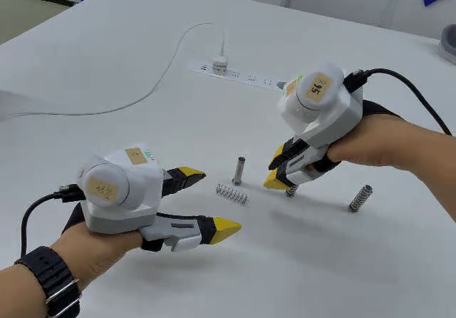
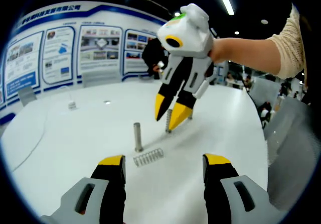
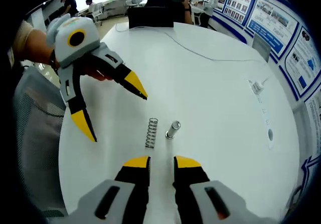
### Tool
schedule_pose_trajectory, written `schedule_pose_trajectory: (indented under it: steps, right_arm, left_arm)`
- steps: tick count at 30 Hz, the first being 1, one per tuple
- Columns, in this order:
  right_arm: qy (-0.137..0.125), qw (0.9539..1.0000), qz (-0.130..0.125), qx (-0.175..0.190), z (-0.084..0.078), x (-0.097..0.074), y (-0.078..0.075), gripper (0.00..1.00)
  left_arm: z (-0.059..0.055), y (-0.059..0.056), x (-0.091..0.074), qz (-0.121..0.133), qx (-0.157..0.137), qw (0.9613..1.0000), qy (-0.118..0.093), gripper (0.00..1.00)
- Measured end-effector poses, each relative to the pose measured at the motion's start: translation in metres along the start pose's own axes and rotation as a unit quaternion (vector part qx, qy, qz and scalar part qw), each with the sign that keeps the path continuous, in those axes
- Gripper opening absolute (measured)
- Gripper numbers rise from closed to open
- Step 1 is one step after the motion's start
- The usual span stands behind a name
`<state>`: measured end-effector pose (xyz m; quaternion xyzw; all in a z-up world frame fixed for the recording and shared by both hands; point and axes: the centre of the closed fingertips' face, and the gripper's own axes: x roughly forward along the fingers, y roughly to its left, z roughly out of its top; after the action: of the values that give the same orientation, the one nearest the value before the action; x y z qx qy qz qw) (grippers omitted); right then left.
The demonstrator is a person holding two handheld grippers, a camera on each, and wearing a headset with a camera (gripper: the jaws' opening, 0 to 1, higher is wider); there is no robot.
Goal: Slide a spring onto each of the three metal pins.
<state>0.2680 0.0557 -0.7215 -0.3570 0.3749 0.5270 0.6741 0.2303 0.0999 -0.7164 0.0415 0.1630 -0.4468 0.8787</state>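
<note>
My left tongs [image 1: 206, 200] are spread wide by a lying spring [image 1: 231, 194] — my right tongs [image 1: 276, 168] are just a bit apart, empty I think.

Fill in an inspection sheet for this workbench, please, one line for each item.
Surface: white table, plain.
Job's things: bare pin upright; loose spring lying beside it; second spring upright at the tips of the right gripper; third spring tilted, further right.
Clutter: power strip with a white plug.
Grippers: left gripper open, empty; right gripper jaws narrow about the second spring, grip unclear.
Cables: white cable across the table; black cable on each gripper.
Surroundings: wall posters, people behind.
</note>
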Motion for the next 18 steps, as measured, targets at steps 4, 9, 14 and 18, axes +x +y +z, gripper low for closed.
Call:
schedule_pose_trajectory:
  steps: [4, 9, 14, 18]
  right_arm:
    - [-0.002, 1.0, 0.007, 0.002, 0.003, 0.009, 0.007, 0.19]
    - [-0.008, 0.9998, 0.013, 0.008, 0.005, 0.019, 0.013, 0.18]
    - [-0.011, 0.9997, 0.014, 0.016, 0.006, 0.028, 0.013, 0.17]
    - [-0.01, 0.9996, 0.014, 0.022, 0.006, 0.036, 0.012, 0.16]
  left_arm:
    - [0.0, 0.0, 0.0, 0.0, 0.0, 1.0, 0.0, 0.63]
    - [-0.001, 0.0, 0.0, 0.0, 0.001, 1.0, 0.001, 0.63]
    - [-0.001, 0.001, 0.0, 0.001, 0.001, 1.0, 0.002, 0.63]
    - [-0.002, 0.001, 0.001, 0.0, 0.001, 1.0, 0.003, 0.63]
